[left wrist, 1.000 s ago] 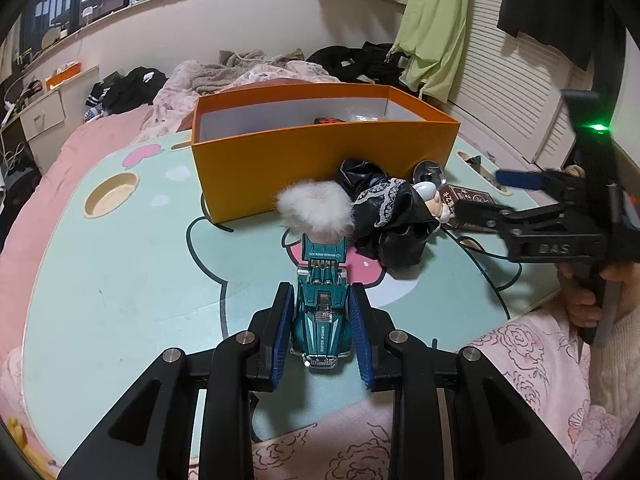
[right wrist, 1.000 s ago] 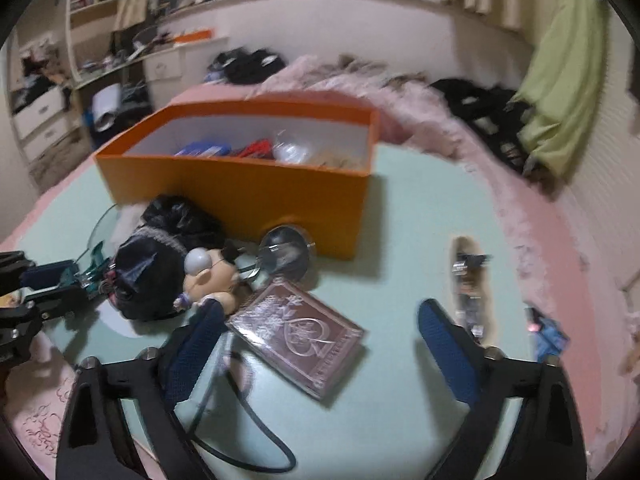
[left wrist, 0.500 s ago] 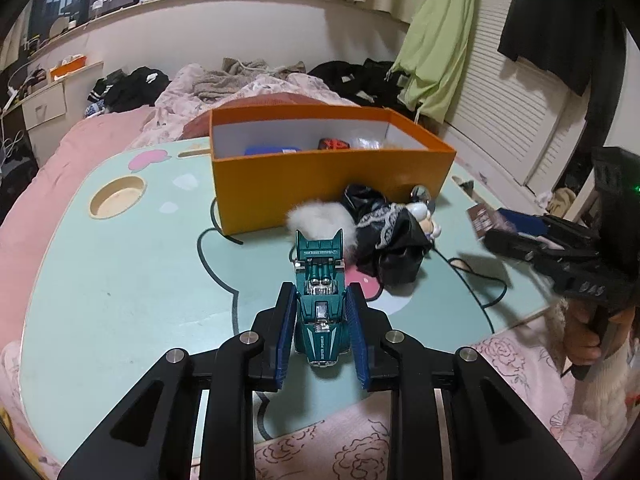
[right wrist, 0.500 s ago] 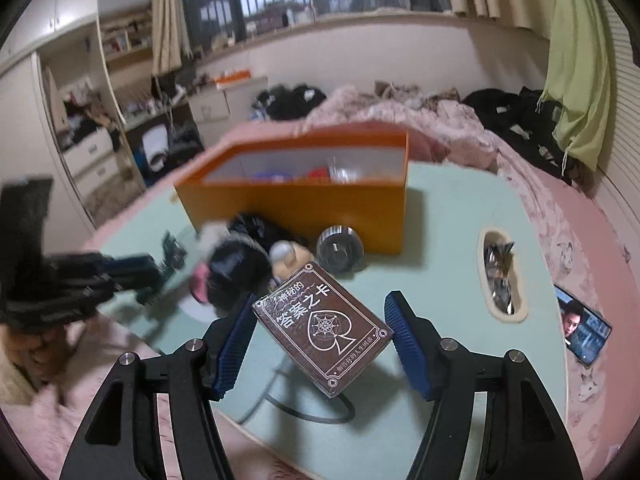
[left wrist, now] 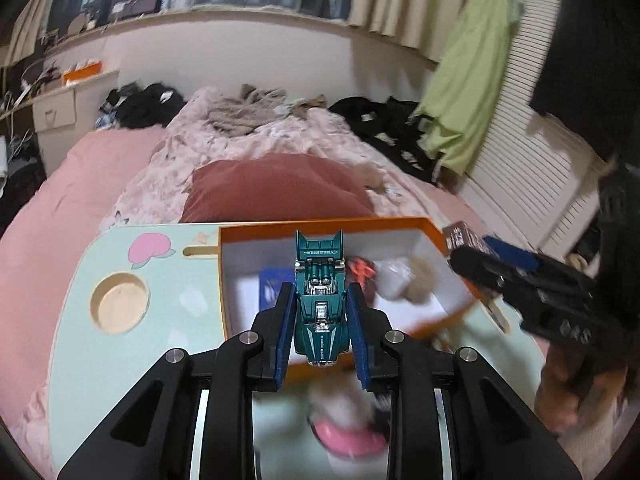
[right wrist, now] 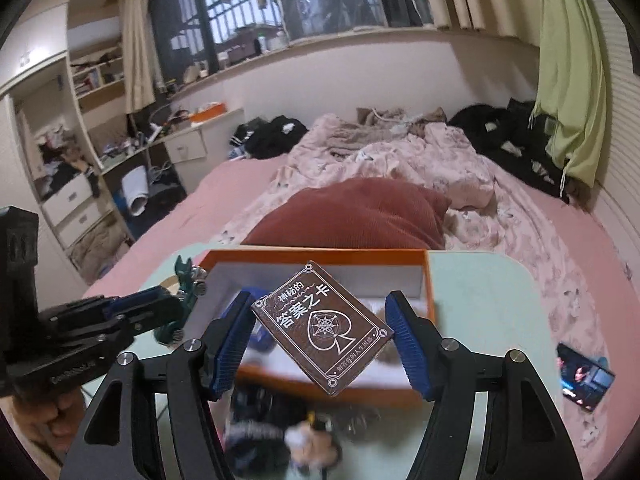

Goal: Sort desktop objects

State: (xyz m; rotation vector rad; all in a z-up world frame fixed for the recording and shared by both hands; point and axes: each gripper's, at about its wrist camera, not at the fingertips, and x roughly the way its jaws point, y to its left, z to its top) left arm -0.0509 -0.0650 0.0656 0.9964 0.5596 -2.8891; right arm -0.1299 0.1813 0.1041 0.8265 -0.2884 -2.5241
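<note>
My left gripper (left wrist: 321, 316) is shut on a teal toy car (left wrist: 320, 304) and holds it in the air over the near-left part of the orange box (left wrist: 320, 227). My right gripper (right wrist: 322, 334) is shut on a brown card box (right wrist: 322, 320), held tilted above the orange box (right wrist: 312, 254). The left gripper with the car shows in the right wrist view (right wrist: 160, 308). The right gripper with the card box shows in the left wrist view (left wrist: 500, 264). The orange box holds a blue item (left wrist: 274, 288), a red item (left wrist: 362, 270) and other small things.
The mint-green table (left wrist: 80, 344) has a round cup recess (left wrist: 119, 303). A white fluffy item (left wrist: 340, 404) and dark cloth with a small figure (right wrist: 280, 432) lie on the table below the grippers, blurred. A phone (right wrist: 582, 376) lies right. A bed with a red pillow (right wrist: 352, 216) lies behind.
Both grippers have risen and moved forward over the orange box. The left lifted the teal car off the table. The right closed on the card box and lifted it.
</note>
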